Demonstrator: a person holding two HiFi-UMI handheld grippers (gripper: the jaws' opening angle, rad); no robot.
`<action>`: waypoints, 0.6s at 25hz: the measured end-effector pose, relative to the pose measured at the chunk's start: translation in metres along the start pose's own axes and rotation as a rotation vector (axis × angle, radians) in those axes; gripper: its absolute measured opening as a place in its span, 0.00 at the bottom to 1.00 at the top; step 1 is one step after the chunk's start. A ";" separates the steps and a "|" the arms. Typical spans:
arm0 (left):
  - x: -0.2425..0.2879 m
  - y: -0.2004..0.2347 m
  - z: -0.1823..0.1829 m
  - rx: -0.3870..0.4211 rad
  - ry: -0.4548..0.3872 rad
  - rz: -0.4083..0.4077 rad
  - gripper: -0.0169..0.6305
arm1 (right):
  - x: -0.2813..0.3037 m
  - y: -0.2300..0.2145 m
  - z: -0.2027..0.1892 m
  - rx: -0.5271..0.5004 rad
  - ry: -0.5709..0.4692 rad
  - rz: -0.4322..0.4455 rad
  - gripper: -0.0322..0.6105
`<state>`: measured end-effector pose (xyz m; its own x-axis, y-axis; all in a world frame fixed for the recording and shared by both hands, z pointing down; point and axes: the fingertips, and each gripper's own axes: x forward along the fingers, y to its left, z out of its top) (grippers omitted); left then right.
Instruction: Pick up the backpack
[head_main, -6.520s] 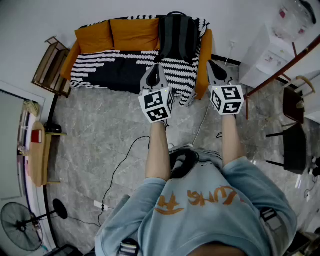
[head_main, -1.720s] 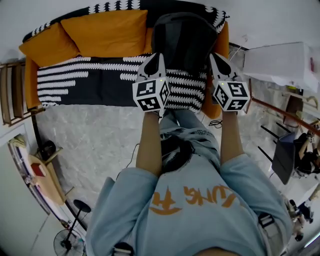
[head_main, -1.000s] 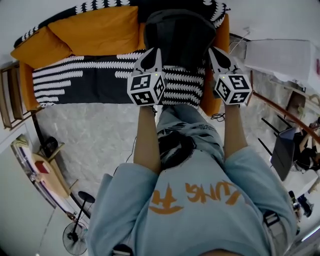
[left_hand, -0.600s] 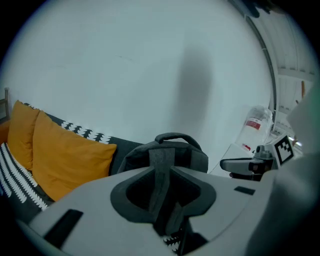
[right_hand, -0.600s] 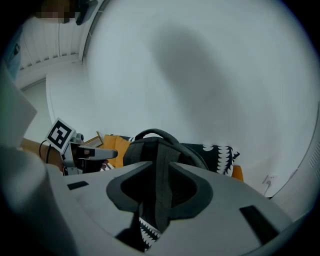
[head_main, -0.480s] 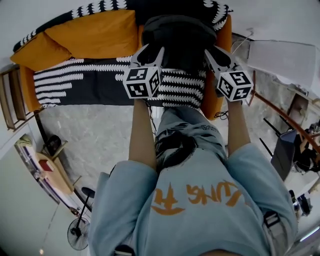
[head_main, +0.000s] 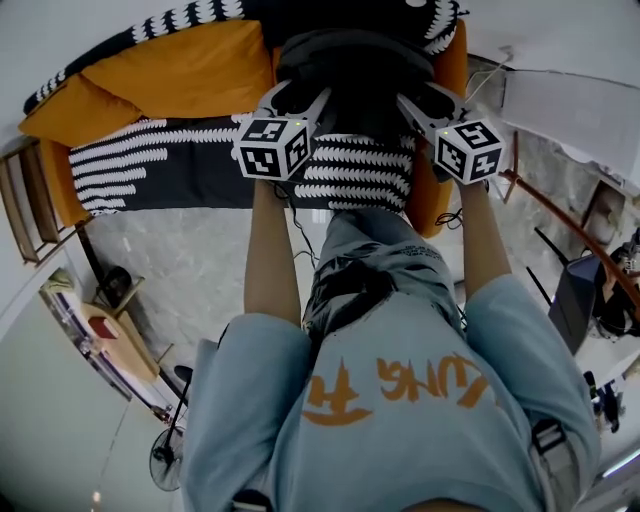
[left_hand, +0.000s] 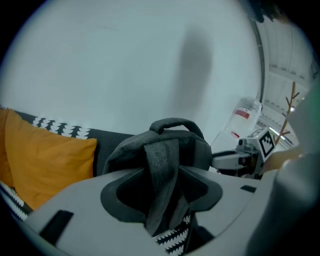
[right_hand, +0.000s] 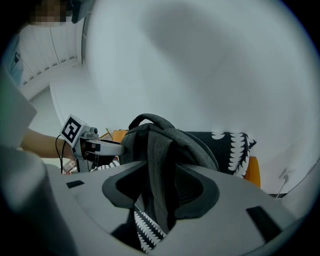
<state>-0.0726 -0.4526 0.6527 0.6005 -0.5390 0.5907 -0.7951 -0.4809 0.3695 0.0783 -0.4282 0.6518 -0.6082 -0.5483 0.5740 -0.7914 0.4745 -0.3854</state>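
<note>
Grey backpack (head_main: 350, 60) at sofa (head_main: 160, 165) end, left gripper (head_main: 300, 95) and right gripper (head_main: 425, 98) just opened, astride its straps (left_hand: 160, 175)

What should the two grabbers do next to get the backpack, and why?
Probably close both. The left gripper and right gripper have just been opening their jaws, and each now stands open around a grey strap of the backpack, not squeezing it.

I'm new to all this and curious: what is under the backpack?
The backpack stands on a black-and-white throw spread over an orange sofa. The patch right beneath it is covered by the backpack, so anything there cannot be seen.
</note>
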 end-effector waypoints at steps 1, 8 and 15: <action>0.003 -0.003 -0.001 0.024 0.017 -0.020 0.36 | 0.003 0.000 0.000 -0.001 0.005 0.014 0.31; 0.017 -0.006 0.003 0.046 0.024 -0.068 0.31 | 0.019 0.008 0.010 -0.016 0.008 0.076 0.28; 0.009 -0.017 0.007 0.048 0.009 -0.109 0.22 | 0.013 0.010 0.010 0.052 -0.004 0.078 0.13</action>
<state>-0.0532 -0.4536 0.6468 0.6822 -0.4752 0.5557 -0.7201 -0.5687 0.3975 0.0621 -0.4378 0.6482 -0.6680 -0.5143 0.5378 -0.7440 0.4791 -0.4658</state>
